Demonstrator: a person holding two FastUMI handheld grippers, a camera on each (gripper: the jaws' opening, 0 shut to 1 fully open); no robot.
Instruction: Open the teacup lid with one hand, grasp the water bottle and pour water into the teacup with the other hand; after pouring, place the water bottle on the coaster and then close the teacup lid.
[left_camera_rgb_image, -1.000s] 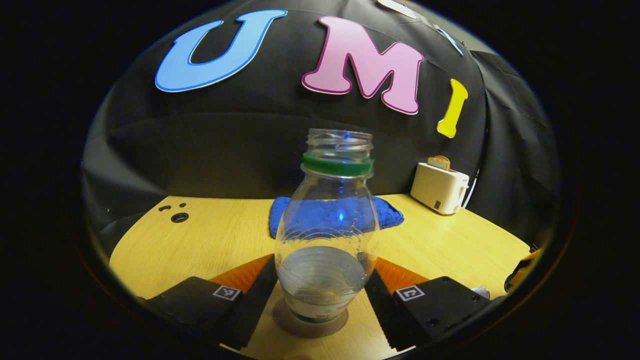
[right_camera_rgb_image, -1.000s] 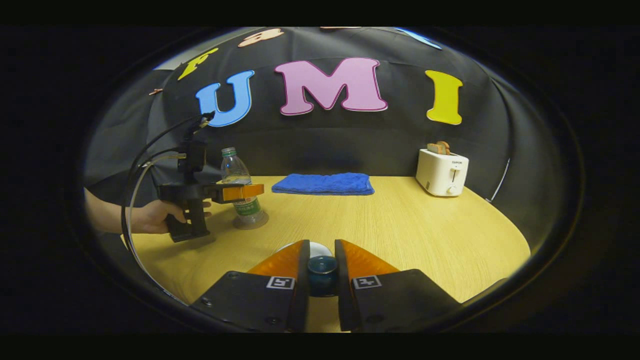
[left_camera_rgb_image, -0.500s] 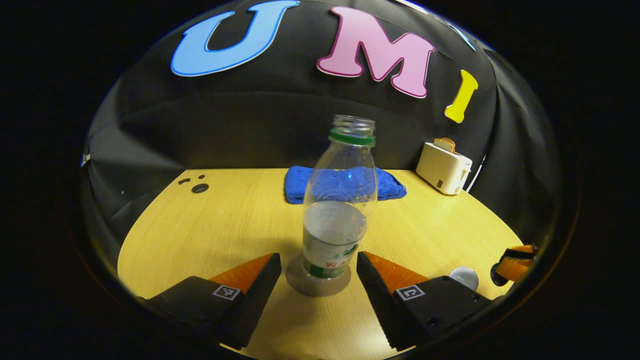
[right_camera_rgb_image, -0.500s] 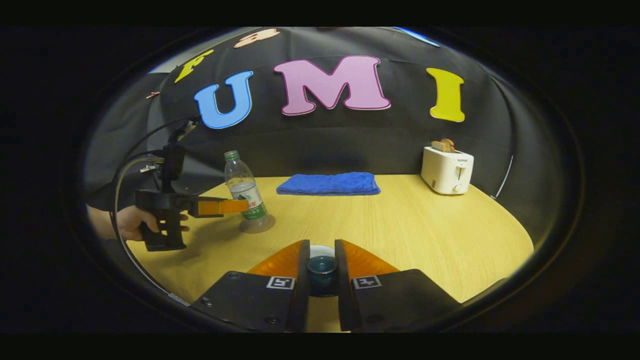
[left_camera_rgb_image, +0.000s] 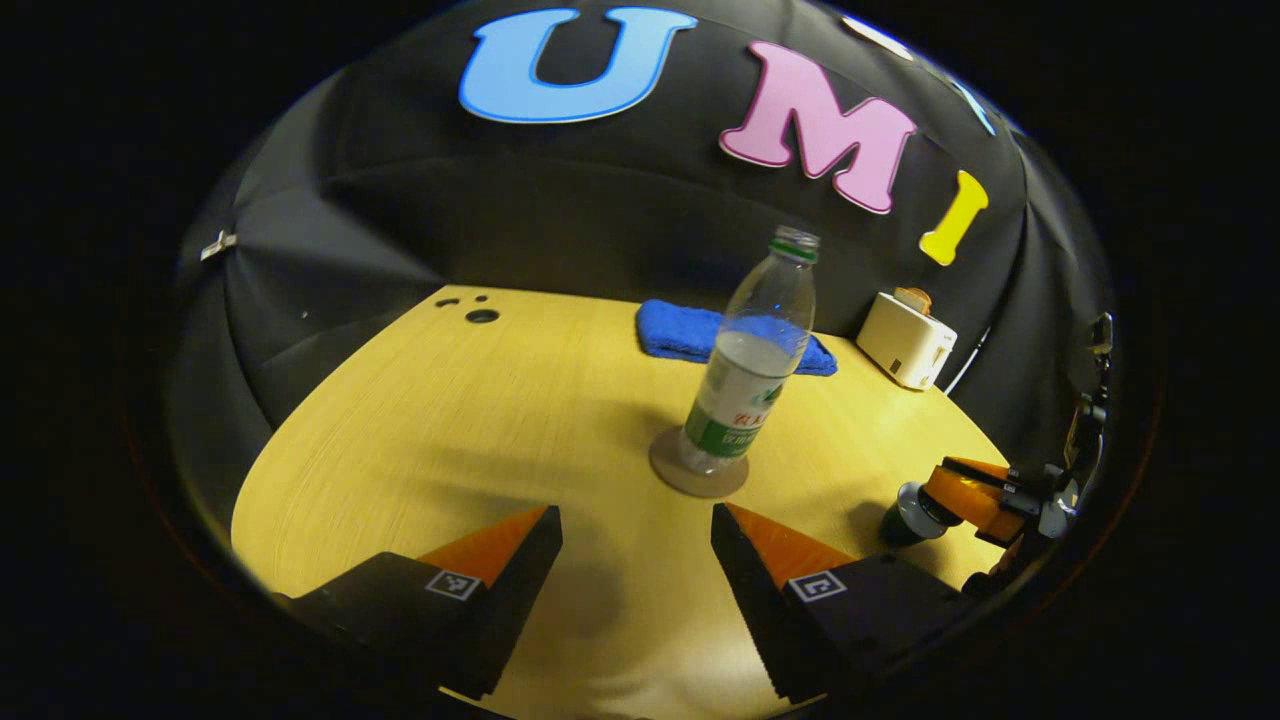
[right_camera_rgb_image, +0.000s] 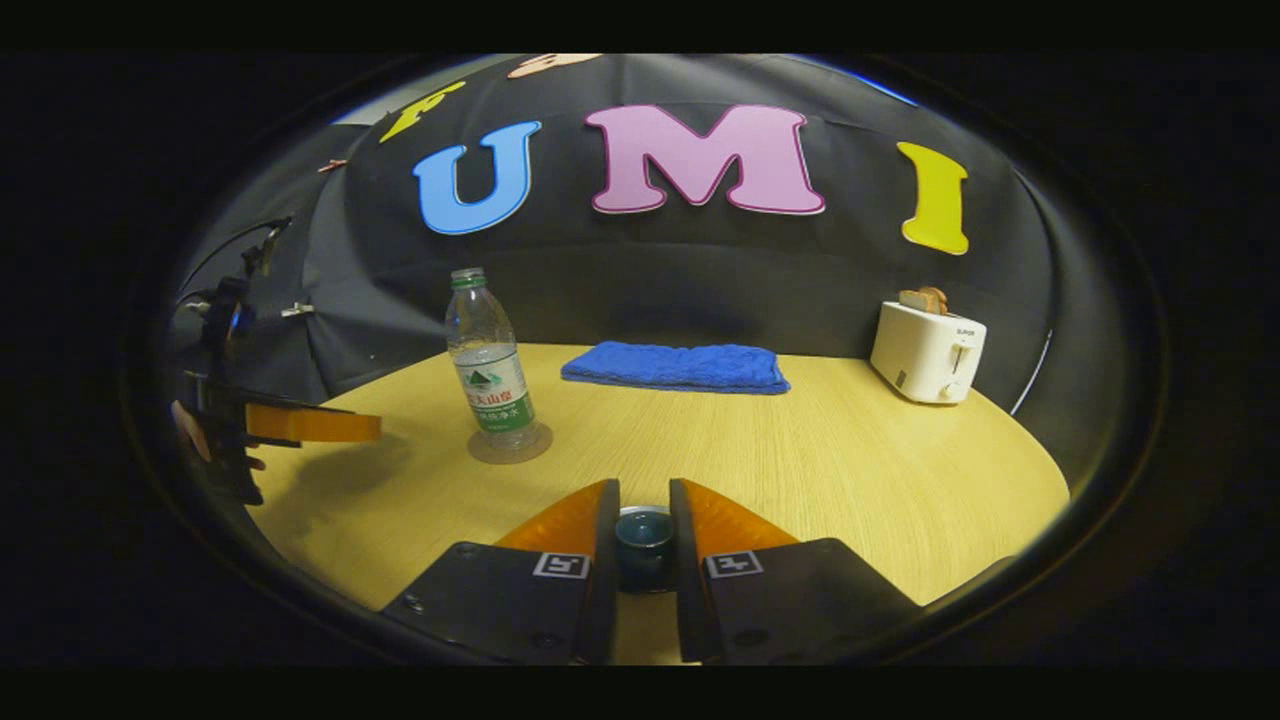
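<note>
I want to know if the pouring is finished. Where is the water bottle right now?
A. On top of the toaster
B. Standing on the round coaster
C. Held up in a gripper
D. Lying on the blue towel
B: the water bottle stands upright on the coaster, with the left gripper open and apart from it.

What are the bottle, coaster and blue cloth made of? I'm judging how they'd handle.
Water bottle: clear, glossy plastic by the look; the wall shows through it. Coaster: flat matte grey-brown disc, perhaps cork or rubber. Blue cloth: soft, nubby fabric, likely terry or microfibre.
</note>
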